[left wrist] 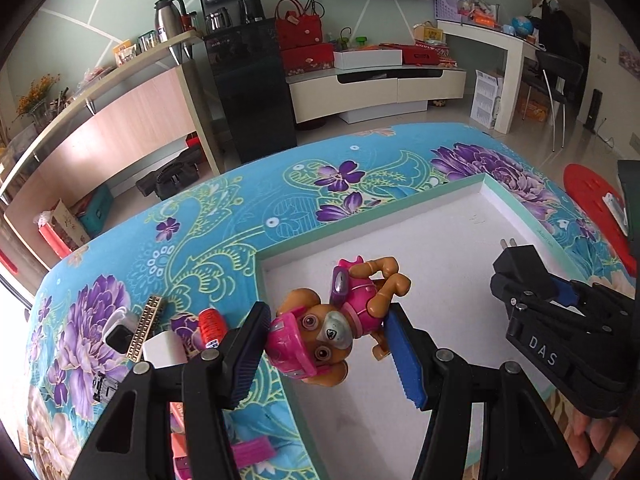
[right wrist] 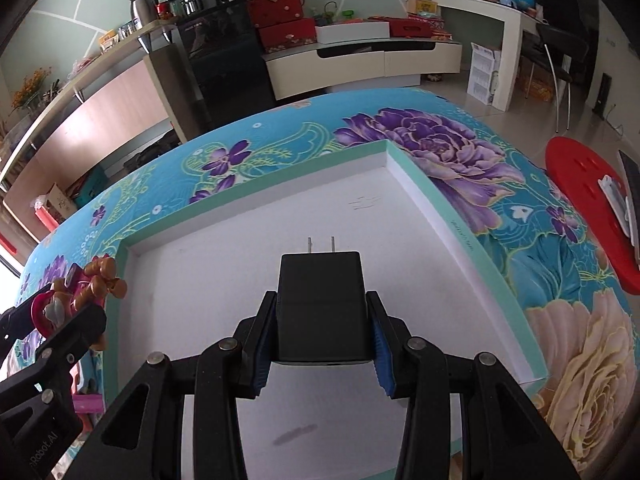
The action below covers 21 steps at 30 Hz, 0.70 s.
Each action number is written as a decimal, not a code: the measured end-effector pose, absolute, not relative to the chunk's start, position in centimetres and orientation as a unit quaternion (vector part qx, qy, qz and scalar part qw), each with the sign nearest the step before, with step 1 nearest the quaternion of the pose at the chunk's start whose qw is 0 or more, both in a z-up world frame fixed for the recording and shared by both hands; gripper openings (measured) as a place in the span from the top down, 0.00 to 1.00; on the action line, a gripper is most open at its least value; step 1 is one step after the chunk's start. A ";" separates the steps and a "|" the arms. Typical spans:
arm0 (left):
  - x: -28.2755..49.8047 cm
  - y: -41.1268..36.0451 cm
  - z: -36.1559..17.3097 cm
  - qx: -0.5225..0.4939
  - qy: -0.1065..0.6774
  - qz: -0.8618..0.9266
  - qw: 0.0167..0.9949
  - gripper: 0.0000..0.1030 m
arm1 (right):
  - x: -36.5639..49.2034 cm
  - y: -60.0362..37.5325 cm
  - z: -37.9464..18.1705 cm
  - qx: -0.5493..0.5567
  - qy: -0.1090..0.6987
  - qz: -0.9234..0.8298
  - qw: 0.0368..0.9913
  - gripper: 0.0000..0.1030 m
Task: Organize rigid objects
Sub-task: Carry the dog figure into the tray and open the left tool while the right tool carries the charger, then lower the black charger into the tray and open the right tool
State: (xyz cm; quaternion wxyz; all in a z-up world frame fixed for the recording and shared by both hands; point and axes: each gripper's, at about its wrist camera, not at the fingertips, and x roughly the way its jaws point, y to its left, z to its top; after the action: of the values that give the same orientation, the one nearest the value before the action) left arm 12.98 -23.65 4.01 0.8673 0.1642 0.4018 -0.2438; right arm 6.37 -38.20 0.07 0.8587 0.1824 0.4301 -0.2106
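My left gripper is shut on a pink and tan toy pup, which hangs over the left wall of a shallow white box with a mint-green rim. My right gripper is shut on a black plug charger, prongs pointing away, above the white floor of the box. From the left wrist, the right gripper and the charger show at the right. From the right wrist, the left gripper and the pup sit at the box's left edge.
The box lies on a blue floral tablecloth. Left of it lie small items: a red-capped piece, a white block, a gold toothed strip and pink pieces. A red stool stands at the right.
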 end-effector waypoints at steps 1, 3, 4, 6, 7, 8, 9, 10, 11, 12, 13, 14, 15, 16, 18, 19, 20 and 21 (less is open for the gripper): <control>13.1 -24.0 3.6 0.164 0.406 -0.242 0.866 0.40 | 6.2 -38.7 -0.1 0.183 0.431 -0.216 0.857 0.58; 13.3 -24.6 2.9 0.162 0.415 -0.239 0.863 0.40 | 5.8 -39.4 -0.4 0.190 0.431 -0.221 0.854 0.58; 13.4 -24.8 2.6 0.161 0.418 -0.237 0.862 0.40 | 5.7 -39.7 -0.6 0.193 0.431 -0.221 0.853 0.58; 13.5 -25.2 1.9 0.161 0.424 -0.234 0.860 0.40 | 5.4 -40.1 -0.9 0.196 0.431 -0.225 0.852 0.58; 13.5 -25.5 1.6 0.162 0.426 -0.233 0.859 0.40 | 5.4 -40.2 -1.0 0.197 0.433 -0.225 0.850 0.57; 13.5 -25.7 1.3 0.164 0.429 -0.232 0.857 0.40 | 5.5 -40.3 -1.2 0.198 0.434 -0.226 0.849 0.57; 13.5 -25.9 1.1 0.165 0.431 -0.232 0.856 0.39 | 5.4 -40.4 -1.3 0.197 0.436 -0.228 0.848 0.57; 13.5 -26.0 0.9 0.166 0.433 -0.232 0.855 0.39 | 5.4 -40.4 -1.3 0.196 0.437 -0.228 0.847 0.58; 13.5 -26.1 0.8 0.166 0.434 -0.230 0.855 0.39 | 5.4 -40.5 -1.3 0.197 0.437 -0.227 0.848 0.58; 13.5 -26.2 0.7 0.167 0.434 -0.228 0.855 0.39 | 5.3 -40.5 -1.3 0.198 0.436 -0.226 0.848 0.58; 13.5 -26.2 0.6 0.167 0.435 -0.227 0.855 0.39 | 5.2 -40.4 -1.2 0.197 0.436 -0.225 0.849 0.57; 13.5 -26.2 0.5 0.166 0.436 -0.226 0.855 0.39 | 5.2 -40.4 -1.0 0.195 0.436 -0.225 0.850 0.57; 13.5 -26.2 0.4 0.165 0.438 -0.224 0.855 0.39 | 5.2 -40.3 -0.9 0.192 0.435 -0.225 0.850 0.57; 13.5 -26.2 0.4 0.164 0.439 -0.222 0.855 0.36 | 5.2 -40.3 -0.9 0.192 0.434 -0.224 0.851 0.57; 13.6 -26.1 0.5 0.162 0.440 -0.220 0.856 0.28 | 5.2 -40.4 -0.9 0.194 0.434 -0.222 0.851 0.57; 13.6 -26.0 0.6 0.160 0.439 -0.219 0.857 0.23 | 5.2 -40.4 -0.9 0.193 0.435 -0.221 0.851 0.57; 13.6 -25.9 0.7 0.159 0.438 -0.217 0.858 0.22 | 5.3 -40.3 -0.9 0.192 0.437 -0.222 0.850 0.57; 13.7 -25.8 0.9 0.158 0.437 -0.214 0.859 0.22 | 5.3 -40.3 -0.9 0.191 0.438 -0.222 0.850 0.57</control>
State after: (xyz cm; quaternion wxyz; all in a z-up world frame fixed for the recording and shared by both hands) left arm 13.67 -25.78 0.87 0.8589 0.1584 0.4373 -0.2143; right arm 5.31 -40.29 -0.89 0.8503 0.1906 0.4376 -0.2219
